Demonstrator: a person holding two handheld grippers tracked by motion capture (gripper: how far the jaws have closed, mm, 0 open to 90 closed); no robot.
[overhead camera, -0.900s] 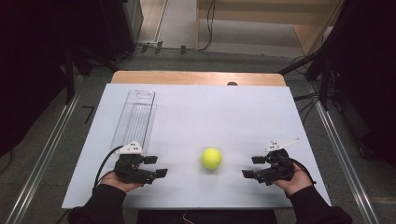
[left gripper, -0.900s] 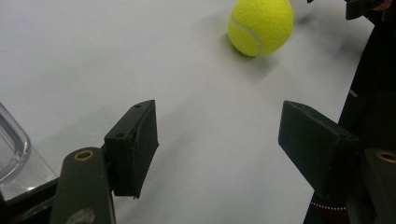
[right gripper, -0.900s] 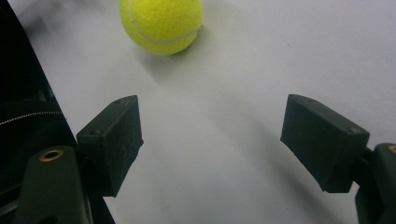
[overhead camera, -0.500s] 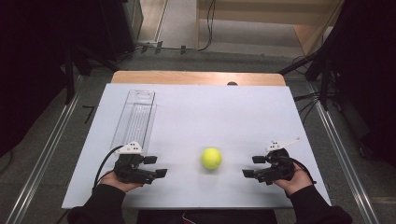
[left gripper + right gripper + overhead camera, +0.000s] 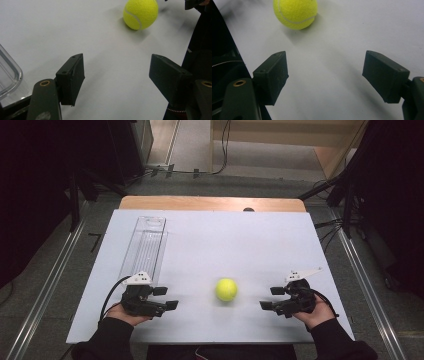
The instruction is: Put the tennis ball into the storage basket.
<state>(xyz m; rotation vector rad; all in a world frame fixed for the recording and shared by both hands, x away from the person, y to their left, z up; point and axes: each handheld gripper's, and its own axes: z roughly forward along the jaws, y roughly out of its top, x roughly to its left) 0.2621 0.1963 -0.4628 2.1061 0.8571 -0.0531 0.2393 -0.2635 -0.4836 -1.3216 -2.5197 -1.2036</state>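
Observation:
A yellow tennis ball rests on the white mat near the front, between the two hands. My left gripper lies low on the mat to the ball's left and points at it. Its jaws stand apart with bare mat between them. My right gripper mirrors it from the ball's right, also open and holding nothing. Neither gripper touches the ball.
A long clear plastic container lies on the mat's left side, just beyond the left hand. The white mat covers a wooden table. Dark equipment and cables line the floor around it.

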